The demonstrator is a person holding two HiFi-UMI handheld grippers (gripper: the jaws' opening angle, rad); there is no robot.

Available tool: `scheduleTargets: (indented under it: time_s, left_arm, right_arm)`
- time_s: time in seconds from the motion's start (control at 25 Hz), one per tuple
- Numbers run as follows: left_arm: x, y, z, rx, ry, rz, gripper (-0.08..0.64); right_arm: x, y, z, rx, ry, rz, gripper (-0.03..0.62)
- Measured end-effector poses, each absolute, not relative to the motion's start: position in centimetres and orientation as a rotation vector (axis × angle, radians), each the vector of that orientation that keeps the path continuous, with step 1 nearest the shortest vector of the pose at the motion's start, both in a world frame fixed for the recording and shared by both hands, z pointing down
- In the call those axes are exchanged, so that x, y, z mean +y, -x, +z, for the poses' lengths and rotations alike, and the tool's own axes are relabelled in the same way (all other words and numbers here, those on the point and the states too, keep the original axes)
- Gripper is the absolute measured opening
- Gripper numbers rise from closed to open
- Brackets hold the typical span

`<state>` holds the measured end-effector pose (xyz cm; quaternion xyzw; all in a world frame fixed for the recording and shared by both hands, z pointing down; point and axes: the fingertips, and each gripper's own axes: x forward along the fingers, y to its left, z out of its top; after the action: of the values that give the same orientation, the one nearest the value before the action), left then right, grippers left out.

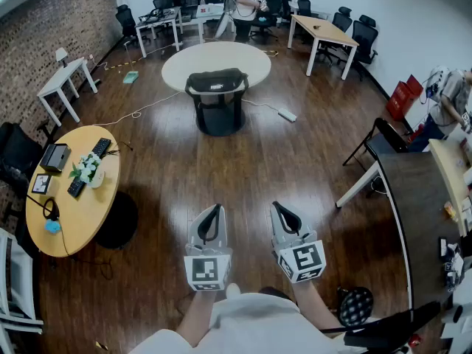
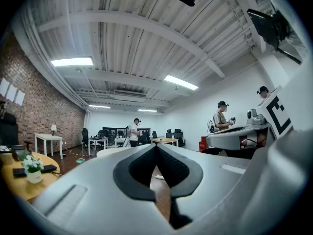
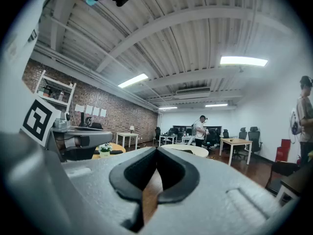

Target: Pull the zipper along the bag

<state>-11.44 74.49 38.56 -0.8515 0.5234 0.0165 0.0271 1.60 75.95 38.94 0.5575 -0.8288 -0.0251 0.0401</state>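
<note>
left gripper [image 1: 218, 208], right gripper [image 1: 278, 206]: jaws together; seemingly a bag [image 1: 216, 84] on far table [image 1: 177, 63].

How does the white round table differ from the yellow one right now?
The white table stands far ahead, centre; the yellow table is nearer, at left. The white one holds a black bag; the yellow one carries flowers and small devices. Both are round.

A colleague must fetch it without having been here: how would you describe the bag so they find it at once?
In the middle of the wooden floor stands a round white table. The dark bag sits at its near edge, the only thing on it; the yellow round table by the brick wall holds flowers and a keyboard instead.
</note>
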Motion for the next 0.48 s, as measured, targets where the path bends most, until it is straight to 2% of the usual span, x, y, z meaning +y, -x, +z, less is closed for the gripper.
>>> scheduleTargets:
  time_s: [0.24, 0.48]
  left_arm:
    - [65.9, 12.1, 42.3, 1.66, 2.707, -0.026, 0.014]
    - [53.5, 9.0, 43.8, 1.664, 2.682, -0.076, 0.014]
  right_arm:
    - [67.7, 0.5, 41.9, -2.561, -1.631, 0.032, -0.009]
    - [54.7, -3.4, 42.2, -2.599, -1.671, 0.035, -0.009]
